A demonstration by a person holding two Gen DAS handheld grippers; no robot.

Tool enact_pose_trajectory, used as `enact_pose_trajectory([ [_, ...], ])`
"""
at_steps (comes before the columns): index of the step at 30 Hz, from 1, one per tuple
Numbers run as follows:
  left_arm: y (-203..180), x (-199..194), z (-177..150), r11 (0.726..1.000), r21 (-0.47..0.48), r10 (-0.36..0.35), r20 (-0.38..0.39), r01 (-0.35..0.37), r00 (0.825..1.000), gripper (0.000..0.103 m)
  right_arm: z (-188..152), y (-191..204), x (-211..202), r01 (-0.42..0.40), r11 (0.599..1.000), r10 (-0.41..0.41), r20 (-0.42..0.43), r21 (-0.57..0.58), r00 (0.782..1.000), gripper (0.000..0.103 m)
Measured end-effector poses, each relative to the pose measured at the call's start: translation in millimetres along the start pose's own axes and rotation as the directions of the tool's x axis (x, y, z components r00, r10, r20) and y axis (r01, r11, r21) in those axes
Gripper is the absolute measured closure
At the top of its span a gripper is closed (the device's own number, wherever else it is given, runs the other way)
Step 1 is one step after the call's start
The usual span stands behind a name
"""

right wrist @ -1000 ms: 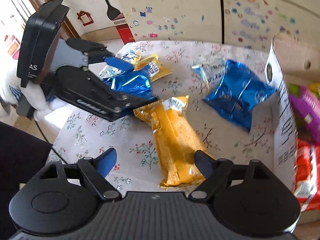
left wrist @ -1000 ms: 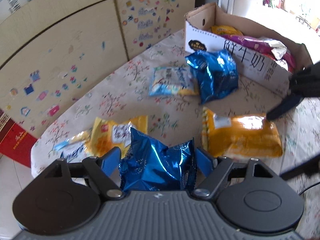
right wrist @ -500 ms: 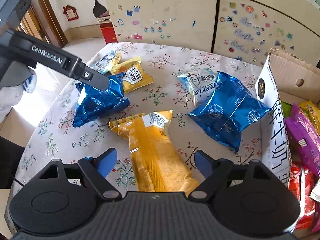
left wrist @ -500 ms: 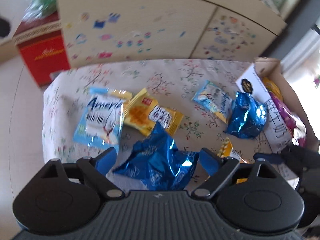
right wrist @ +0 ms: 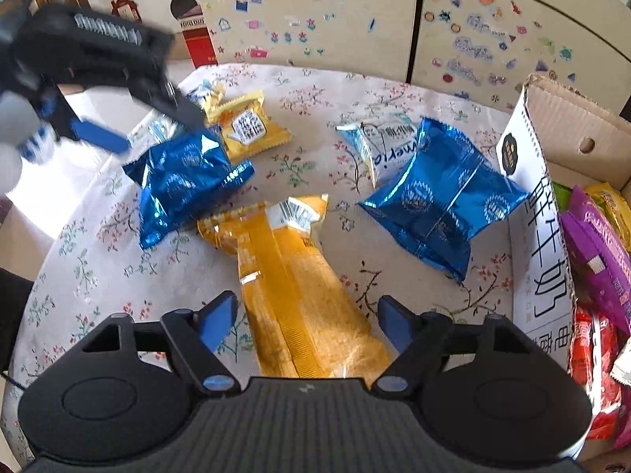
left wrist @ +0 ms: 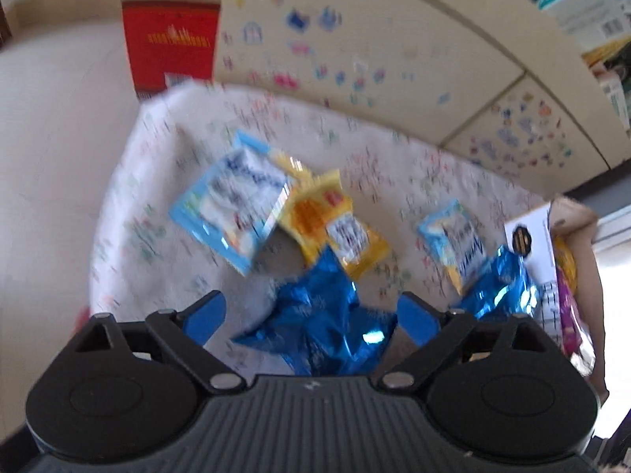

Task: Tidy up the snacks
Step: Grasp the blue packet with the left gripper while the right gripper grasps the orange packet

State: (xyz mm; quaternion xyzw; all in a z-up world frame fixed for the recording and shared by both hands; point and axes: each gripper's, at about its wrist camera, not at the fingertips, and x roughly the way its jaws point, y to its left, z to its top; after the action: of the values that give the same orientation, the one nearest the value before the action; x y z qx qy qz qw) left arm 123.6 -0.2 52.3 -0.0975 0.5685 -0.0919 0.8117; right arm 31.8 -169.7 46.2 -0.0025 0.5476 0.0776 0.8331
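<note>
Left gripper (left wrist: 311, 313) jaws are opening over the near blue bag (left wrist: 319, 327), apparently released. Right gripper (right wrist: 307, 315) jaws are closing around the long yellow packet (right wrist: 295, 287), pads not touching.

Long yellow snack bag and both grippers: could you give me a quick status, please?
Right gripper closing around long yellow bag, pads not yet on it. Left gripper opening over blue foil bag, no grip. Cardboard box unobstructed at right.

Left gripper (left wrist: 311, 317) opening, right gripper (right wrist: 309, 325) closing.
</note>
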Motion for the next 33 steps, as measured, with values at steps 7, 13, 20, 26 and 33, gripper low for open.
enact_pose_trajectory([
  [7,12.1,-6.8,-15.3,0.997,-0.073,0.003,-0.011,-0.004,1.0,0.009,-1.5,-0.6,5.3,0.008,1.0,-0.008,-0.022,0.028,1.0,0.037],
  [13,15.9,7.1,-25.9,0.968,-0.237,-0.091,-0.036,0.079,0.995,0.01,-3.0,-0.4,2.9,0.004,0.999,-0.003,-0.028,0.037,1.0,0.039],
  [20,-9.0,22.4,-27.5,0.974,-0.22,-0.056,-0.017,0.051,0.998,0.009,-4.1,-6.0,0.9,0.028,0.998,-0.026,-0.027,0.065,0.999,0.039],
  [26,-25.8,43.9,-34.8,0.993,-0.112,0.031,-0.048,-0.036,0.998,0.012,-6.5,-7.6,-0.7,0.022,0.996,-0.019,-0.03,0.084,0.999,0.039],
  [33,-26.8,39.0,-41.3,0.997,0.073,0.035,-0.026,-0.033,0.999,0.018,-8.9,-11.9,-3.7,0.011,0.992,-0.007,-0.034,0.122,0.999,0.038],
])
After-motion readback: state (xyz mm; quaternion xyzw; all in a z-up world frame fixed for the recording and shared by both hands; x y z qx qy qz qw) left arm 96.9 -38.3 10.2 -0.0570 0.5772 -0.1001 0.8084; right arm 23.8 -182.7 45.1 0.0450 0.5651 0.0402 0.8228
